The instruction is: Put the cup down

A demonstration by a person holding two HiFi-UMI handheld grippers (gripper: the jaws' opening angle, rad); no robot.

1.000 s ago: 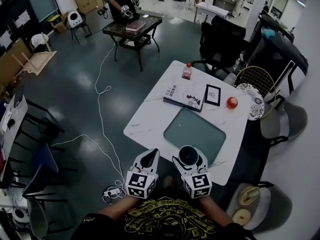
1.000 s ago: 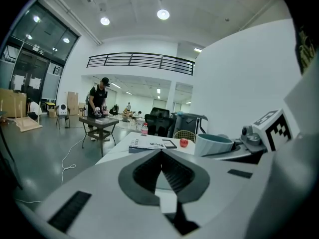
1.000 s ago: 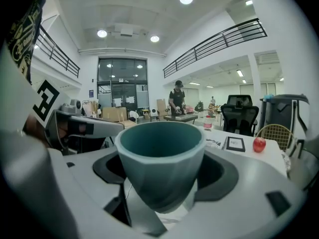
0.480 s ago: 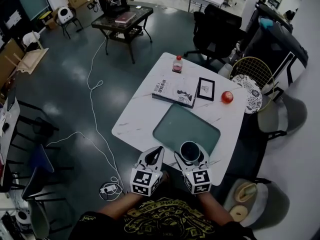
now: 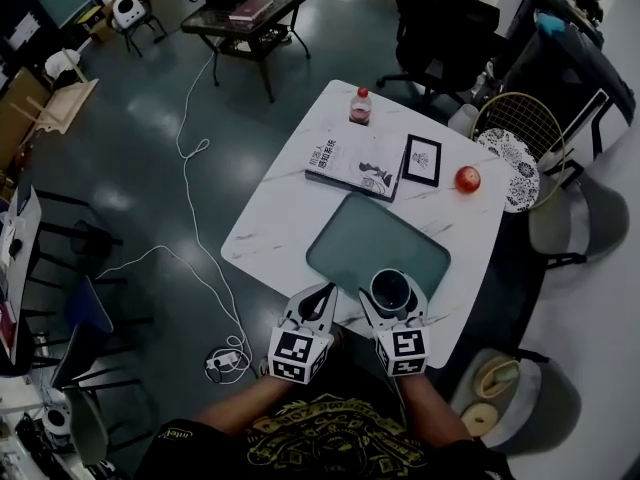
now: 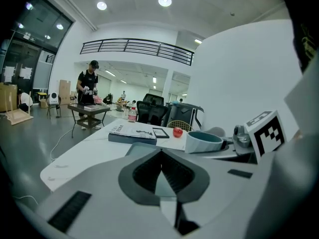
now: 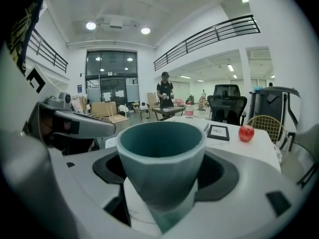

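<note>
Dark side table [image 5: 250, 13], one, upper left of the head view; a person [image 6: 89, 86] standing at it shows upright only in the two gripper views.
Left gripper [image 5: 323, 293], one, lower centre, at the near edge of the white table [image 5: 270, 233]; its own view shows the jaws pressed together with nothing between them.
Book [image 5: 352, 163], one, flat on the far half of the table; bottle [image 5: 360, 106], one, red-capped, upright at the far edge.
Green mat [image 5: 375, 243], one, flat on the near half; its full outline shows in the head view alone.
Right gripper [image 5: 391, 293], one, just right of the left one; jaws clamped on either side of the cup [image 7: 162, 158], one, upright, grey outside and teal inside, at the mat's near edge; whether its base touches the table cannot be told.
Picture frame [image 5: 422, 160], one, right of the book.
Apple [image 5: 466, 178], one, red, near the right edge.
Wire chair [image 5: 520, 128], one, upper right.
</note>
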